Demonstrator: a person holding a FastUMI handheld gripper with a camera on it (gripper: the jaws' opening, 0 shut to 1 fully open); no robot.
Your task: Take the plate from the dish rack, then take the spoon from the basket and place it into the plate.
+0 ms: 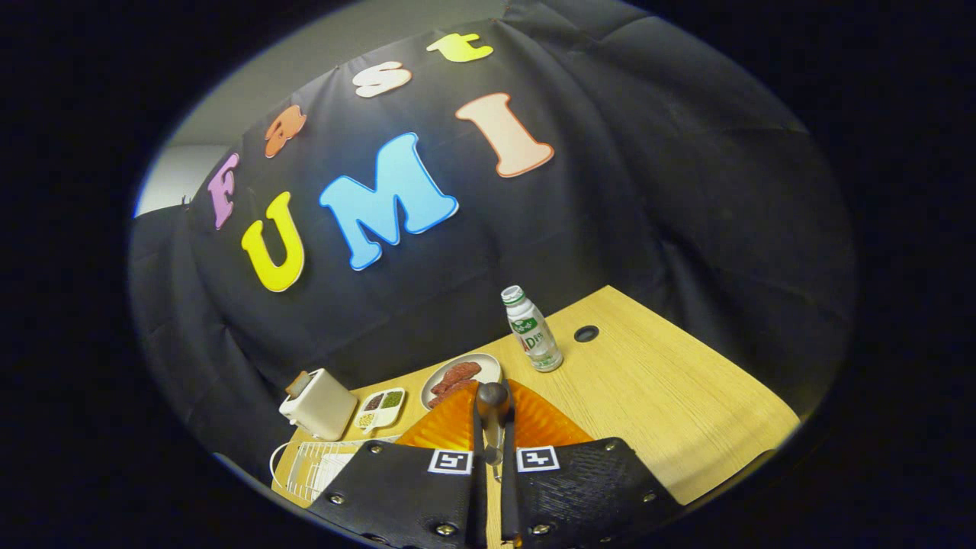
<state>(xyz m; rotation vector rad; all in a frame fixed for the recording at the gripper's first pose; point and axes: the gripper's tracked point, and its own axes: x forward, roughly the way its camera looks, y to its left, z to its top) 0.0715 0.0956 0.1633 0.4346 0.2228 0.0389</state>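
My gripper is shut on the spoon; its dark rounded end sticks up between the two fingers and its shaft runs down into the narrow gap. Just beyond and under the fingers lies the orange ribbed plate on the wooden table. The spoon hangs over the plate's middle; whether it touches the plate I cannot tell. The white wire dish rack sits left of the fingers at the table's near corner.
A white plate with reddish meat slices lies just behind the orange plate. A small bottle with a green label stands further back. A white toaster and a small divided dish sit to the left. A round cable hole is near the bottle.
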